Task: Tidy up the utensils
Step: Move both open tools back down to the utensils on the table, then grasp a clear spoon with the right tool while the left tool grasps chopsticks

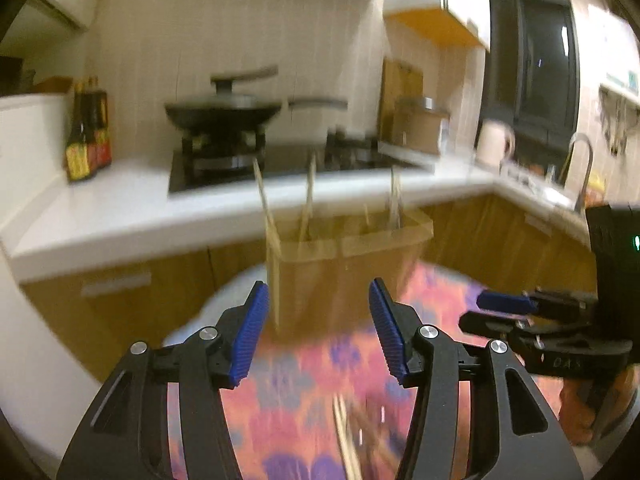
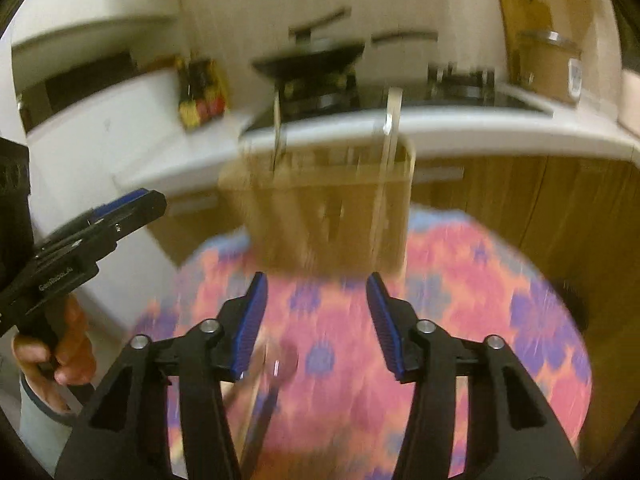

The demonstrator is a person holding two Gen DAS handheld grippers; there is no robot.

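Note:
A tan utensil holder (image 1: 344, 268) with compartments stands at the far edge of a round table with a pink and purple flowered cloth (image 1: 320, 380). Several chopsticks (image 1: 266, 208) stick up out of it. It also shows in the right wrist view (image 2: 328, 216), blurred. Loose chopsticks (image 1: 346, 436) lie on the cloth near me; in the right wrist view they lie with a spoon (image 2: 264, 392). My left gripper (image 1: 316, 328) is open and empty, just short of the holder. My right gripper (image 2: 316, 324) is open and empty above the cloth.
Behind the table runs a white kitchen counter (image 1: 120, 208) with a black wok (image 1: 224, 114) on a stove, sauce bottles (image 1: 86, 136) at left, a kettle (image 1: 494, 142) and a sink tap (image 1: 580, 168) at right. Wooden cabinets stand below.

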